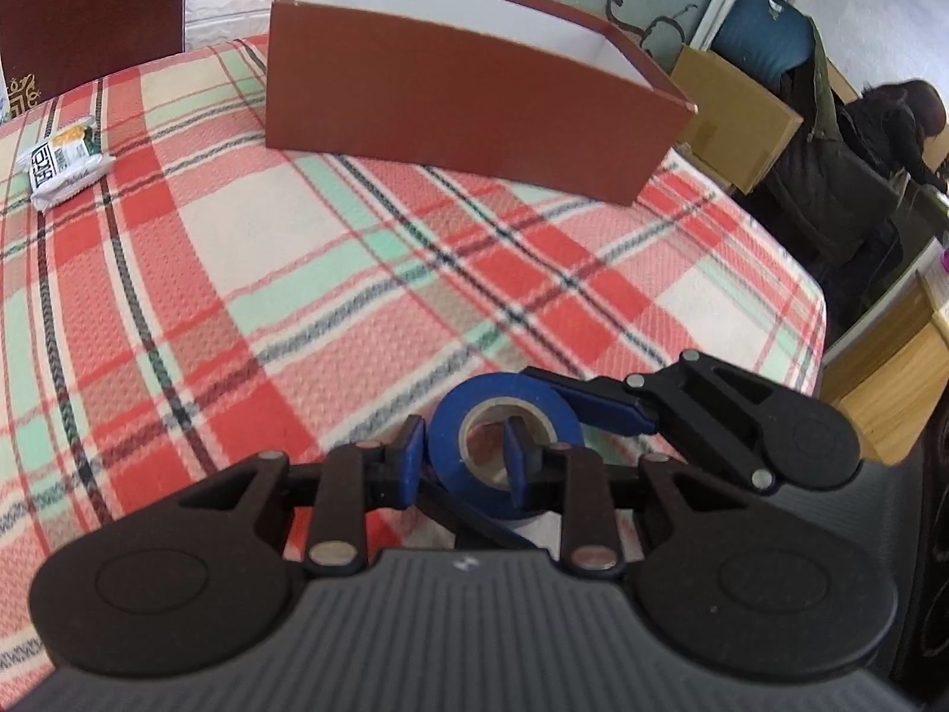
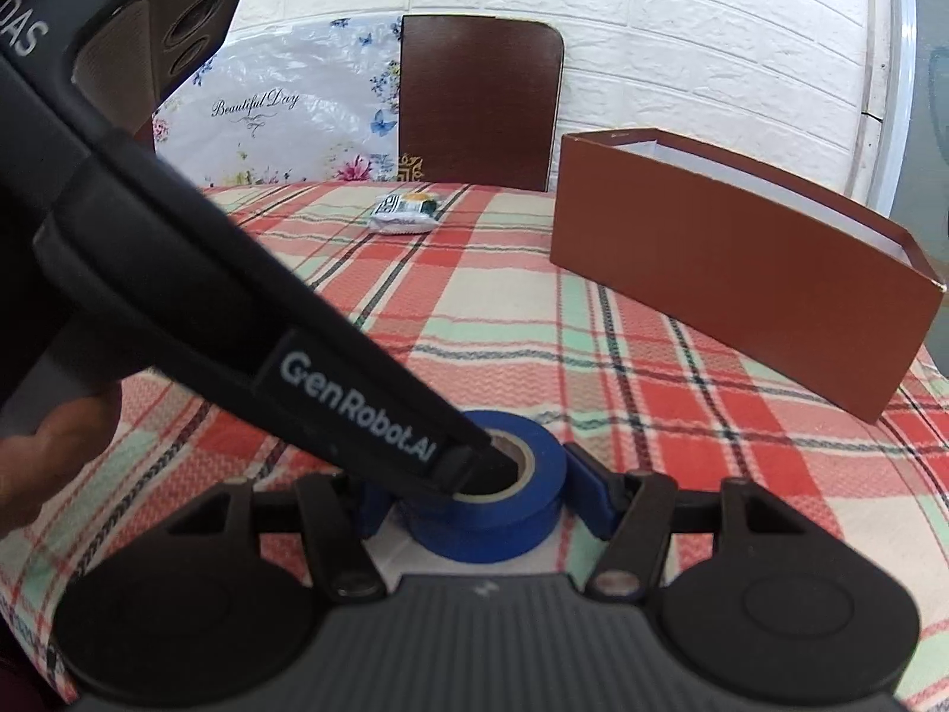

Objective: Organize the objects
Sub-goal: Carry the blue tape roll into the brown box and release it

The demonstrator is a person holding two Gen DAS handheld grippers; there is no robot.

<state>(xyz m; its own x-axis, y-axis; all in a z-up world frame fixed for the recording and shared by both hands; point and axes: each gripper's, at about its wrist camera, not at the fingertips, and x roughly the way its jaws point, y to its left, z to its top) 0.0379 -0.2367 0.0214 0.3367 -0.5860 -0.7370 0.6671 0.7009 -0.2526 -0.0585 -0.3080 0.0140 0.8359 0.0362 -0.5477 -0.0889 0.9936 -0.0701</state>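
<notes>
A blue tape roll (image 1: pixel 504 409) (image 2: pixel 522 528) is held low over the plaid tablecloth by both grippers. My left gripper (image 1: pixel 462 457) is shut on the roll's wall, with one blue pad outside it and the other inside the cardboard core. In the right wrist view its black body crosses from the upper left and its tip (image 2: pixel 495 463) dips into the core. My right gripper (image 2: pixel 480 504) is shut on the roll's outer sides. One of its fingers (image 1: pixel 599 412) shows at the roll's right. An open brown box (image 1: pixel 451 95) (image 2: pixel 741 296) with a white inside stands farther back.
A small white snack packet (image 1: pixel 62 166) (image 2: pixel 406 210) lies at the far side of the cloth. A dark chair back (image 2: pixel 480 107) and a flowered plastic bag (image 2: pixel 284 113) stand behind the table. Past the table's right edge (image 1: pixel 821 320) are a cardboard box (image 1: pixel 735 113) and a person (image 1: pixel 901 118).
</notes>
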